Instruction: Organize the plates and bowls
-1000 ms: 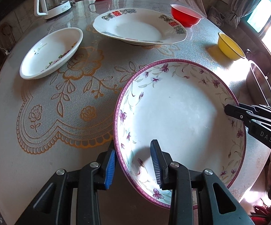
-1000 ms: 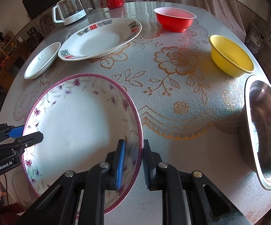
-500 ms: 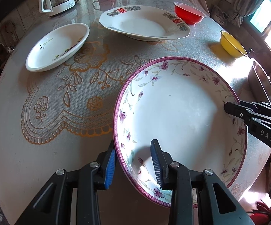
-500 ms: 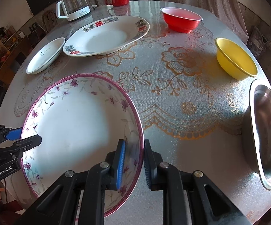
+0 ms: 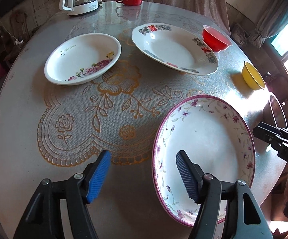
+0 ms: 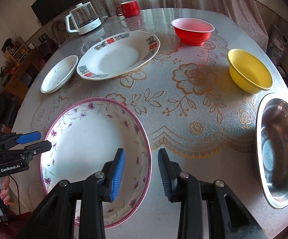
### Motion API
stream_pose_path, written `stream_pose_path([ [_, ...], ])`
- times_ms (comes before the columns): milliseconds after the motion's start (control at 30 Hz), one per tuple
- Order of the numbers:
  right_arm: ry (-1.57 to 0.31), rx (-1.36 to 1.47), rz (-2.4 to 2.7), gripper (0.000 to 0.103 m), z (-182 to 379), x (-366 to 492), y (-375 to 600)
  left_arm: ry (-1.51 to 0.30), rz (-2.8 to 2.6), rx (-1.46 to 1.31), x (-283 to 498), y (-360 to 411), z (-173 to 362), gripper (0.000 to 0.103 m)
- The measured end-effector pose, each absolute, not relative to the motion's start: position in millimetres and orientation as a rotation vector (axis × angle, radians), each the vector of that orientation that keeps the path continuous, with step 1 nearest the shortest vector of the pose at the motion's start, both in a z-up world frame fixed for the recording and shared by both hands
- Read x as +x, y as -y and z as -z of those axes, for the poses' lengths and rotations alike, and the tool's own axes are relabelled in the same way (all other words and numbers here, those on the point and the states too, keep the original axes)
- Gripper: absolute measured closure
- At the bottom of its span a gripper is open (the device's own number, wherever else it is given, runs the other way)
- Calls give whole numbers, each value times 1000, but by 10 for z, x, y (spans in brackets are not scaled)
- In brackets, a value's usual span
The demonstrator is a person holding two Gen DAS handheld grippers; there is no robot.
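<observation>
Left hand-held gripper point(image 5: 142, 172): jaws opening, straddling the near rim of the purple-flowered plate point(image 5: 207, 145) without pressing it. The plate sits flat on the surface point(image 5: 24, 159) at its near edge, apparently just set down there. Right hand-held gripper point(image 6: 141, 172): jaws likewise opening, astride the plate's opposite rim, pads clear, nothing held.

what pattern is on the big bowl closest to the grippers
Small purple flowers on thin green vines over white, with a purple-pink rim; the flowered bowl shows best in the right wrist view.
</observation>
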State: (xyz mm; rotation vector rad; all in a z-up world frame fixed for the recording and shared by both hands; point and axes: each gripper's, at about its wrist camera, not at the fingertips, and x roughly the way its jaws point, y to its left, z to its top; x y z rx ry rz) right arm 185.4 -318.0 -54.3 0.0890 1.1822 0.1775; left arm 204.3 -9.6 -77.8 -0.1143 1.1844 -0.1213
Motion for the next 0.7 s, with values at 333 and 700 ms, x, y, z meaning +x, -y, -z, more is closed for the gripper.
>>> stream_pose_path([
  [333, -1155, 94, -172, 61, 445, 2195, 3265, -1121, 94, -282, 2396, -42, 570, 9],
  [700, -1124, 172, -162, 48, 384, 2943, 3321, -1120, 62, -431, 2692, -153, 637, 8],
])
